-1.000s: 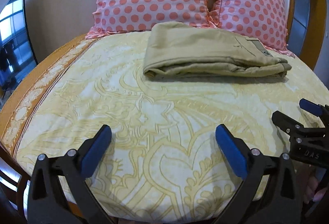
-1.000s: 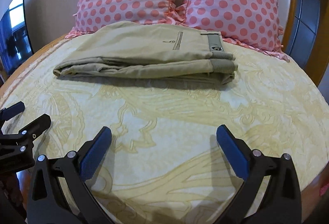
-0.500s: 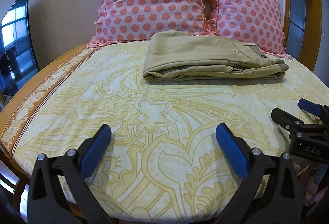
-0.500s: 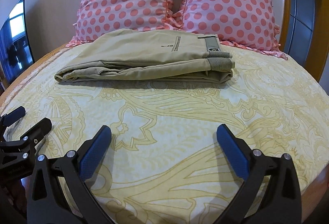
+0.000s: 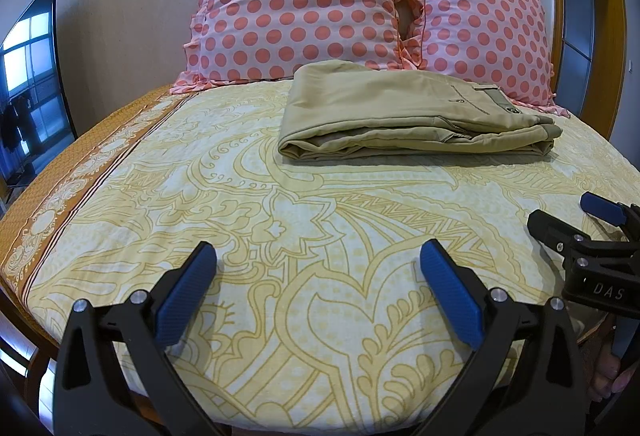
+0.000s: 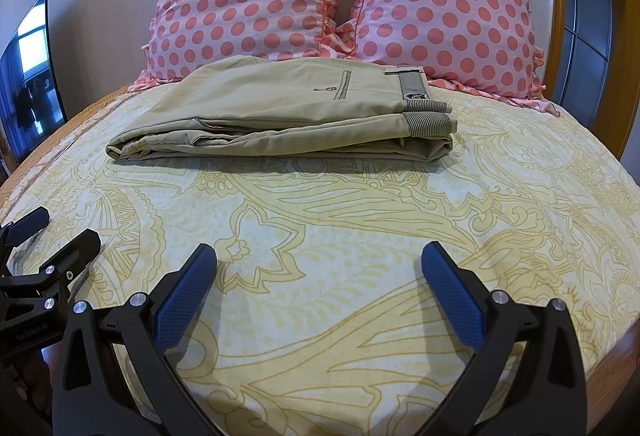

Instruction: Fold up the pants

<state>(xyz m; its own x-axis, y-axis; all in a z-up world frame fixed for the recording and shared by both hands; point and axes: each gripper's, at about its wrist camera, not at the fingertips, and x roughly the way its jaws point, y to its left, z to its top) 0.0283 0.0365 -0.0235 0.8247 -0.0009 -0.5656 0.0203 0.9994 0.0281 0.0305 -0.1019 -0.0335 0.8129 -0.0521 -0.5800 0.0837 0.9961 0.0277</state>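
Khaki pants [image 5: 404, 120] lie folded in a flat rectangle at the far side of the bed, in front of the pillows; they also show in the right wrist view [image 6: 288, 116], waistband to the right. My left gripper [image 5: 318, 256] is open and empty, low over the near part of the bed, well short of the pants. My right gripper [image 6: 320, 256] is open and empty too, beside the left one. Each gripper shows at the other view's edge: the right gripper [image 5: 568, 216] and the left gripper [image 6: 60, 228].
Two pink polka-dot pillows [image 5: 304, 0] [image 6: 444, 4] stand against the wall behind the pants. The bed has a yellow patterned sheet [image 5: 304, 220] with an orange border on the left. A dark TV screen [image 5: 28, 84] is at the left; a wooden frame at the right.
Both grippers have drawn back and tilted up a little, so the pants sit lower and farther in both views. The pants have not moved. Both grippers stay open.
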